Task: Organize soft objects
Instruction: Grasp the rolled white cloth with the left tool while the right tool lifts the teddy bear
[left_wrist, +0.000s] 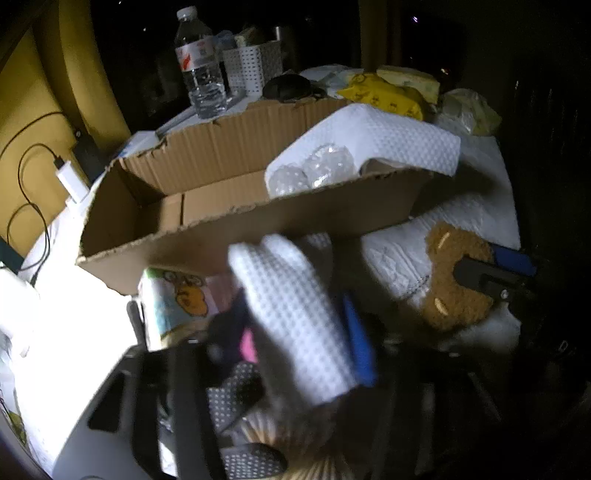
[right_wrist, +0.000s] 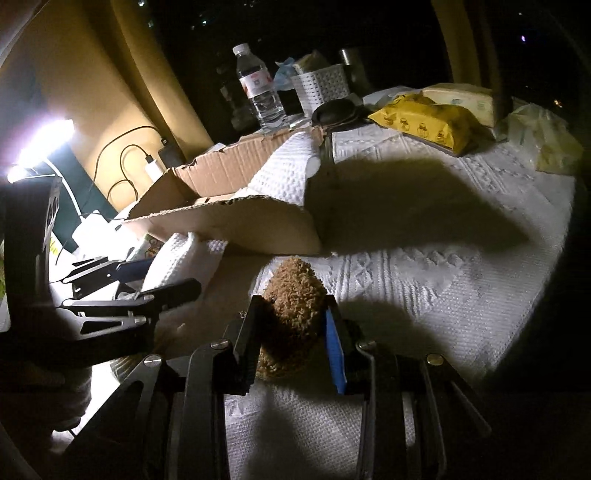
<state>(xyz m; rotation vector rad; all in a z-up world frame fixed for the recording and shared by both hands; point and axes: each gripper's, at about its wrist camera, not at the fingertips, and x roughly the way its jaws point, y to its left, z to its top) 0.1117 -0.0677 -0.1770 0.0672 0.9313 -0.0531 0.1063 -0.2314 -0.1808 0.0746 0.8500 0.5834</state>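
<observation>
**Soft objects: two in grip, box just beyond**

Item 1. Brown plush toy (right_wrist: 291, 314). Fuzzy, rounded, tan-brown pile with small pale stitched marks visible from the left wrist view. Location: on the white textured cloth (right_wrist: 424, 280) covering the table, in front of the cardboard box (right_wrist: 236, 218). Held between the fingers of the right gripper (right_wrist: 291, 325); the jaws are clamped on its flanks, one dark pad on one side and a blue pad on the other. Long axis runs roughly forward along the fingers, toward the box's near wall.

Item 2. White waffle-weave towel (left_wrist: 295, 314). Folded or rolled, thick, dimpled surface, blurred in the left wrist view. Held in the left gripper (left_wrist: 299, 350), whose jaws have closed onto it; the towel stands up out of the fingers, its long axis pointing at the near wall of the box, which is just beyond and above it.

Deciding relation. The box opening lies ahead of and higher than both grippers; each item must clear the torn near rim to go in. The left gripper appears nearer that rim, judged from both views. Box already contains another white waffle towel (left_wrist: 388, 136) draped at its right end, with clear crinkled wrap (left_wrist: 314, 170) beside it; the left end looks free.
</observation>
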